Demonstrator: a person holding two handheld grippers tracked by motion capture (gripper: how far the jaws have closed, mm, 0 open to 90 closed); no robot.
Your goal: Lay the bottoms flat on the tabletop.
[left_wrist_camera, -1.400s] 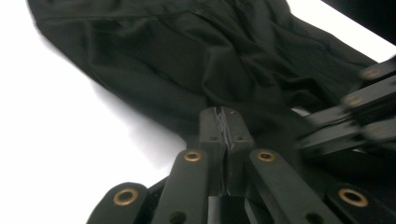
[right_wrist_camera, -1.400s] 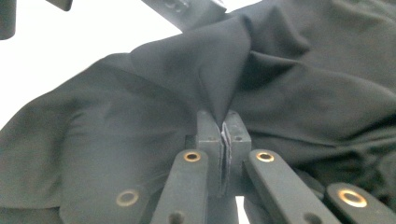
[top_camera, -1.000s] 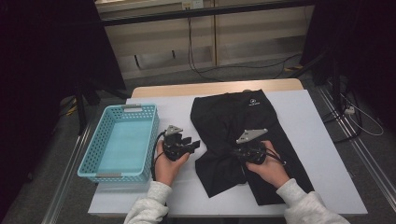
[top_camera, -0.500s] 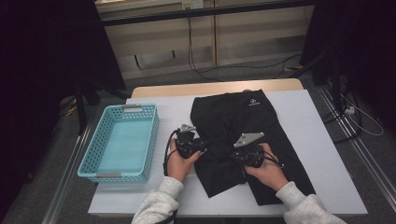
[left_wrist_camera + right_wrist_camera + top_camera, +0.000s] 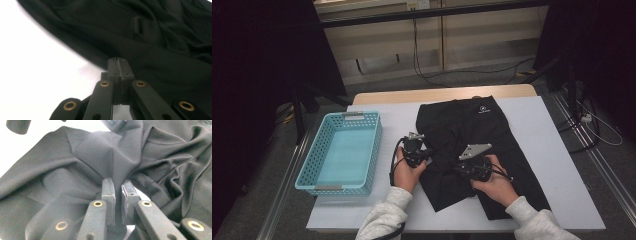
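- Black fabric garment (image 5: 477, 145): lies spread on the white bench (image 5: 552, 150), centre to 3 o'clock; bunched at its lower left.
- Left claw (image 5: 119, 65): jaws have just closed fully and meet at the garment's left edge; whether cloth is pinched cannot be told.
- Right claw (image 5: 119, 188): clenched on a raised fold of the garment.
- Light-blue perforated plastic basket (image 5: 339, 152): at 9 o'clock on the bench, apart from the garment.
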